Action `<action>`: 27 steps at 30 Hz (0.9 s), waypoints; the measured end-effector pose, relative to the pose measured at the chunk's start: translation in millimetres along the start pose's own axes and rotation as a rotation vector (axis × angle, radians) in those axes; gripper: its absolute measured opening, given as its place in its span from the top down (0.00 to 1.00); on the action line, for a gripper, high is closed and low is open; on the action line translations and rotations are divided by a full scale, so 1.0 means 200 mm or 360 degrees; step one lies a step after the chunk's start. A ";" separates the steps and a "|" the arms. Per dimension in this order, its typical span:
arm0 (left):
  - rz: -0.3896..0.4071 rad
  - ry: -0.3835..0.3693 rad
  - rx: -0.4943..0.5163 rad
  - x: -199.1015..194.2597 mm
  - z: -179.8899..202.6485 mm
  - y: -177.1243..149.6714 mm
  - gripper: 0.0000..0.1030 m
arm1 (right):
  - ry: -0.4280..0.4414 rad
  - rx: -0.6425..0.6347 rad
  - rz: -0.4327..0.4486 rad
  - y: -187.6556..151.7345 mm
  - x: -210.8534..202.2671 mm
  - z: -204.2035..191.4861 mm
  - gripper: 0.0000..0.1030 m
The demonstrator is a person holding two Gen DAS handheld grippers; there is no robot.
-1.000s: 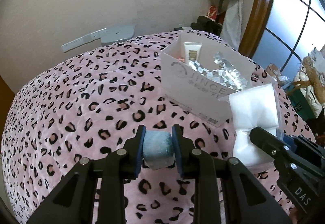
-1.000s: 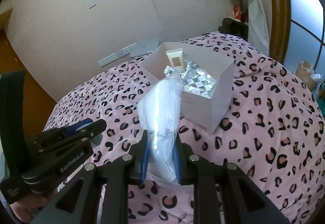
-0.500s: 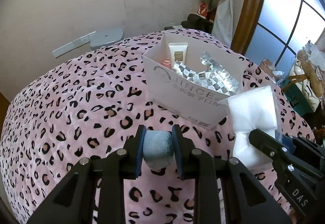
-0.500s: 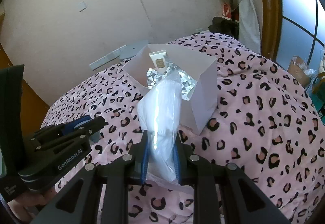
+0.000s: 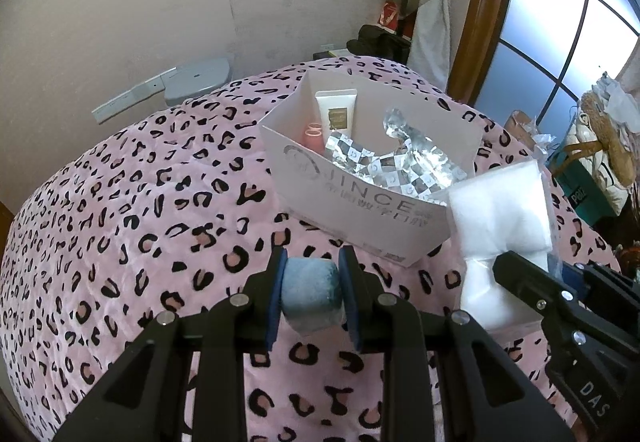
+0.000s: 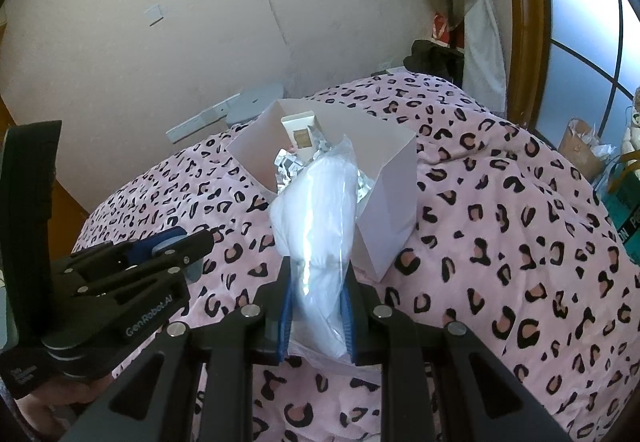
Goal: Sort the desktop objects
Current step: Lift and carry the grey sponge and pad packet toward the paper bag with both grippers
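I am reading "JINCE" in grey capitals on the near wall of the white box, centre of my left wrist view; the smaller line beneath is illegible. My right gripper, lower right there, is showing "DAS". My left gripper, lower left of the right wrist view, is showing "GenRobot.AI".

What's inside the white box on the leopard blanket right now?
In the white box: a cream tube standing at the back, a pink container, and crinkled silver checkered foil. Anything under the foil is hidden.
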State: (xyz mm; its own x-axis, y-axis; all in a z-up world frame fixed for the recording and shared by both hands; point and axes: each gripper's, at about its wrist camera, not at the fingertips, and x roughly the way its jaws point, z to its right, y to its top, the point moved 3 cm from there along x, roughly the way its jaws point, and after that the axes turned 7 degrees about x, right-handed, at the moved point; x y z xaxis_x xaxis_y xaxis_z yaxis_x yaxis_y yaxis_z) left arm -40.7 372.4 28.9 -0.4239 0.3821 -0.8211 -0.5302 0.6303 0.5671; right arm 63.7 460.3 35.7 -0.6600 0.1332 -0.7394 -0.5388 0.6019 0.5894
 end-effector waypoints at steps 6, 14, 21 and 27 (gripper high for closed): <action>-0.0003 -0.0001 0.0014 0.03 0.01 0.04 0.74 | -0.0013 0.0008 0.0013 0.03 0.01 0.03 0.80; -0.0002 -0.0018 0.0029 0.07 0.03 0.09 0.74 | -0.0016 0.0021 0.0037 0.07 0.01 0.06 0.80; 0.0021 -0.0029 0.0048 0.09 0.05 0.18 0.74 | -0.0019 0.0023 0.0071 0.12 0.00 0.07 0.80; 0.0044 -0.0021 0.0052 0.09 0.03 0.26 0.74 | -0.0019 0.0024 0.0109 0.17 0.00 0.07 0.80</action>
State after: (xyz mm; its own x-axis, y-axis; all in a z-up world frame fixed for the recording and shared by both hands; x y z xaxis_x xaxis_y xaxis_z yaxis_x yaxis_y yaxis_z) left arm -71.0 416.6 42.1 -0.4280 0.4087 -0.8061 -0.4942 0.6409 0.5874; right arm 52.7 492.8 51.1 -0.6887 0.1837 -0.7013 -0.4848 0.6026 0.6339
